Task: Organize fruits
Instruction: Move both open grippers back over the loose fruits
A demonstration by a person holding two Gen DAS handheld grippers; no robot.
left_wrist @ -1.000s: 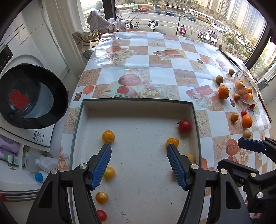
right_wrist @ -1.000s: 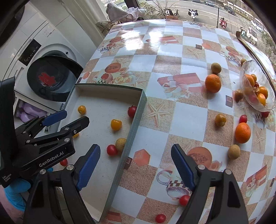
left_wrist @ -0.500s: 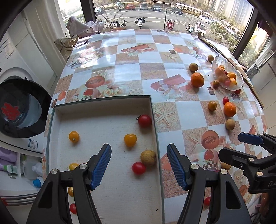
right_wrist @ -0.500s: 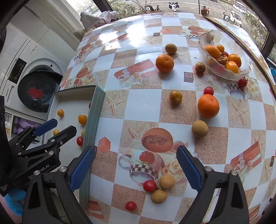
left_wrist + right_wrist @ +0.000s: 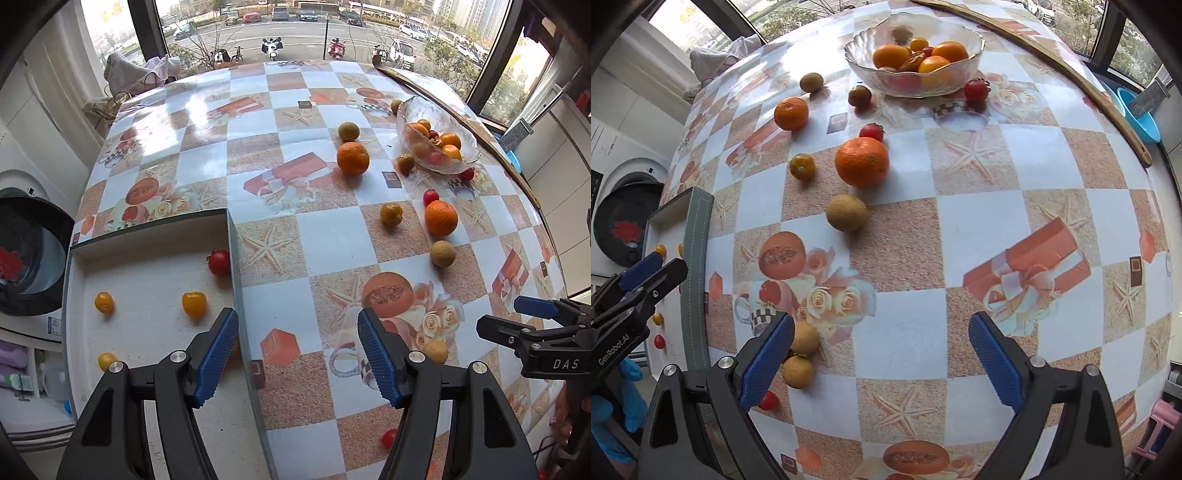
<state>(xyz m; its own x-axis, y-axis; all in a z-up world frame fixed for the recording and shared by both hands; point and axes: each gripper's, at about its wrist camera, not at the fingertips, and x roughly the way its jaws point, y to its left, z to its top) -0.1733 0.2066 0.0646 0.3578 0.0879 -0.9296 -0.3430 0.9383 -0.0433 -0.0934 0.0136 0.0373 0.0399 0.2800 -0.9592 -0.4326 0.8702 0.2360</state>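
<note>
My left gripper [image 5: 297, 343] is open and empty, pointing down astride the right wall of the grey-rimmed tray [image 5: 236, 258]. On the tray's white floor lie a red tomato [image 5: 219, 262] and yellow tomatoes [image 5: 194, 303]. My right gripper [image 5: 881, 332] stands wide open over the checked tablecloth with nothing between its fingers. Two longans [image 5: 805, 338] and a small red tomato [image 5: 768, 400] lie just beside its left finger. Further off are an orange [image 5: 861, 161], a longan [image 5: 847, 213], a second orange [image 5: 791, 113] and a glass bowl [image 5: 857, 64] of fruit.
More small fruits are scattered between the bowl and the tray. A wooden strip [image 5: 1071, 74] runs along the table's far edge, with a blue basin [image 5: 1137, 110] beyond it. A washing machine [image 5: 29, 258] stands left of the table. A blue-gloved hand [image 5: 613, 406] holds the left gripper.
Both grippers have slid to the right: the left from over the tray's middle to its right wall, the right from the tray's edge out over the cloth. The right jaws widened.
</note>
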